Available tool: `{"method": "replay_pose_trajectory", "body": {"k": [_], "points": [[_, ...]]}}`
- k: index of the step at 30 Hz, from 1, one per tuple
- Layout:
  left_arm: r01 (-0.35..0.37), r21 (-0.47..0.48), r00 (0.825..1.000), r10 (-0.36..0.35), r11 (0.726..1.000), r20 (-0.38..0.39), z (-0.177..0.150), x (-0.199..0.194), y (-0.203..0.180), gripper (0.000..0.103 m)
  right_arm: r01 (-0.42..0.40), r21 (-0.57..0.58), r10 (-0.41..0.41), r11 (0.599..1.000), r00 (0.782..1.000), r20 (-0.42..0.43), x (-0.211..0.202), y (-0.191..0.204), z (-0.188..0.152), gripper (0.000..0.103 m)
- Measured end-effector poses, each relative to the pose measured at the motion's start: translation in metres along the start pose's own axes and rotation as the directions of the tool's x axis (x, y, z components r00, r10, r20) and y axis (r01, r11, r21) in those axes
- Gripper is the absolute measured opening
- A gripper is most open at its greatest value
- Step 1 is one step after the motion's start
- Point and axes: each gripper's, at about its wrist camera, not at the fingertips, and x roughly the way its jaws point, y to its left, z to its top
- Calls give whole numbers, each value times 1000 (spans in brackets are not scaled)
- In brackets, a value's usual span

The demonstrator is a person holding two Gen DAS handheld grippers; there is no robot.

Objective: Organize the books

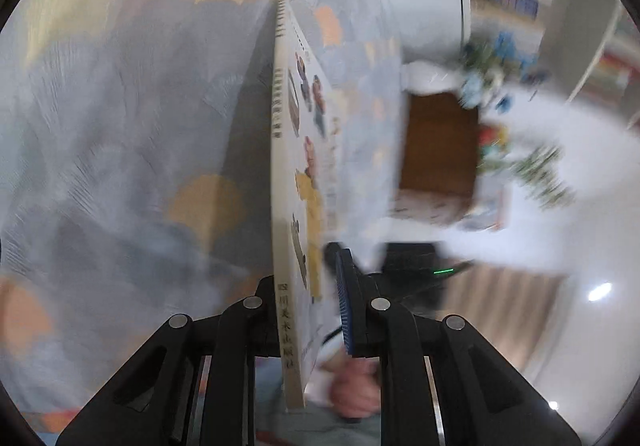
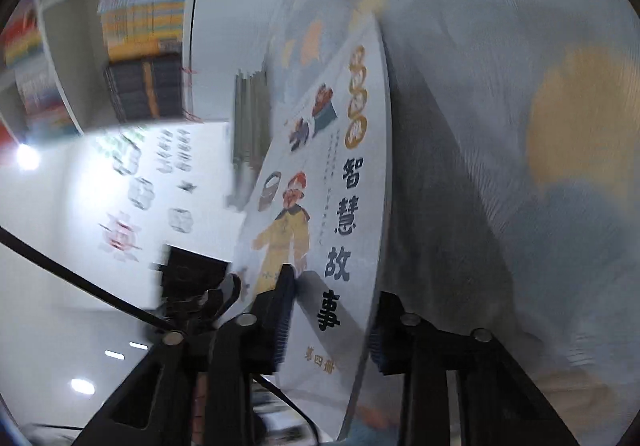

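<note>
Picture book edge-on between clamped left hand-held gripper pads, spine leftward

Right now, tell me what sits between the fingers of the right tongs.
The picture book, its cover with the yellow-robed figure facing the camera, stands between the right tongs' fingers in the right wrist view. Nothing else is there.

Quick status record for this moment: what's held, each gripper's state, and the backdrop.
held item: illustrated book, upright, edge-on in the left wrist view
left gripper: shut on book
right gripper: jaws either side of the book, grip unclear
backdrop: blurred patterned fabric; bookshelf with shelved books
</note>
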Motion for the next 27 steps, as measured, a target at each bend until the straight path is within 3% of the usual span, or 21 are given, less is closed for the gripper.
{"method": "replay_pose_trajectory", "body": {"k": [1,2,4,9,12,14,19,23,27], "points": [[-47,37,999,47,998,4,1,1,-6,14,46,-40,-45,998,999,3,0,6,0,31],[-149,107,989,147,983,22,-1,2,-17,15,100,-97,-99,990,995,10,0,16,-1,31],[-225,170,974,220,959,47,-2,4,-27,22,160,-183,-157,970,987,28,-1,33,-4,31],[-238,214,969,215,948,122,-3,-12,-36,22,258,-343,-251,903,966,64,1,63,-12,31],[-207,274,971,163,939,174,-5,-31,-52,22,289,-406,-277,867,957,90,1,83,-13,31],[-206,310,966,142,928,217,-1,-45,-66,22,291,-442,-268,848,956,115,-3,98,-14,31],[-127,320,955,29,939,295,9,-88,-73,22,266,-511,-225,818,964,142,-8,144,2,31],[-163,333,911,12,929,412,27,-132,-78,22,239,-614,-189,752,971,145,13,191,18,32],[-208,300,862,29,931,507,54,-169,-70,22,201,-688,-147,698,980,136,60,236,38,33]]}}
